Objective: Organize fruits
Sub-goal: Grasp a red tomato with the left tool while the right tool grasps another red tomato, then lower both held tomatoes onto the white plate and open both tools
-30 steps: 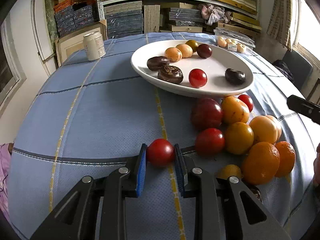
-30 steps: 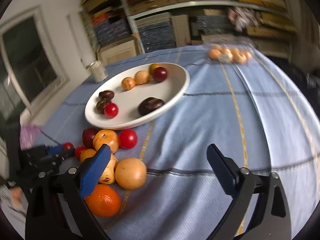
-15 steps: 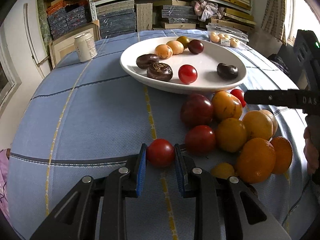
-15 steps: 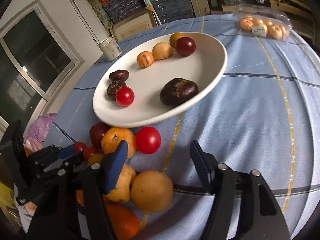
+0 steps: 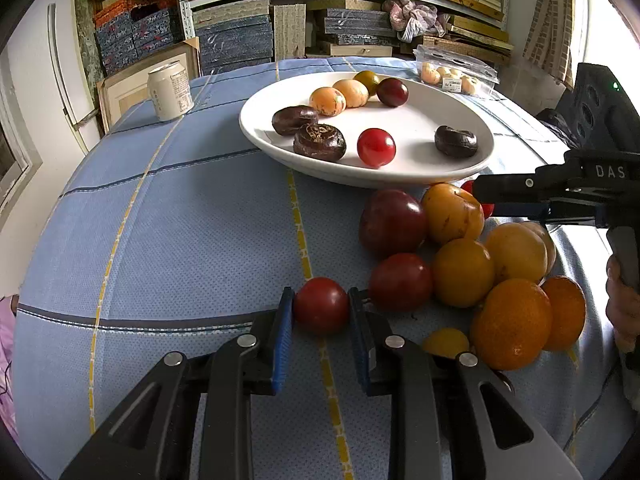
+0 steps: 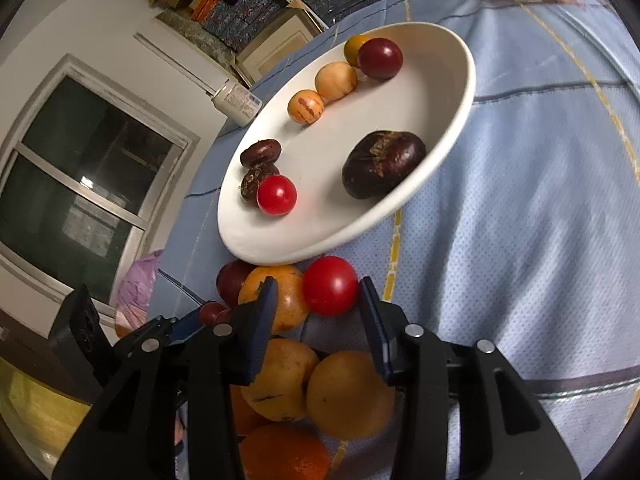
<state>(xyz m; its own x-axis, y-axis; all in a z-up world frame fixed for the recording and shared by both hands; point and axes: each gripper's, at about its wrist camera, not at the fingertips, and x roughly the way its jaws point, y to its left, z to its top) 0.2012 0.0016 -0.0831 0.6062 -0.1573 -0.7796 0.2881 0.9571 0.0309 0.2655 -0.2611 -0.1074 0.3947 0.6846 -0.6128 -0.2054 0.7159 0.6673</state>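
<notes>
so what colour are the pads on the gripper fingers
Blue, on black fingers; the left gripper pads show it best in the left wrist view.

Blue-clothed table [image 5: 168,216] with white plate [image 5: 400,176], drink can [image 5: 170,90], loose fruit pile [image 5: 480,268], plastic fruit pack [image 5: 454,72].

Soft daylight from a window at the right, gentle shadows, sharp centre, strong fisheye bending at the edges

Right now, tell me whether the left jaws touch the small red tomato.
Touching. The left wrist view shows both blue pads pressed against the small red tomato in the left gripper.
</notes>
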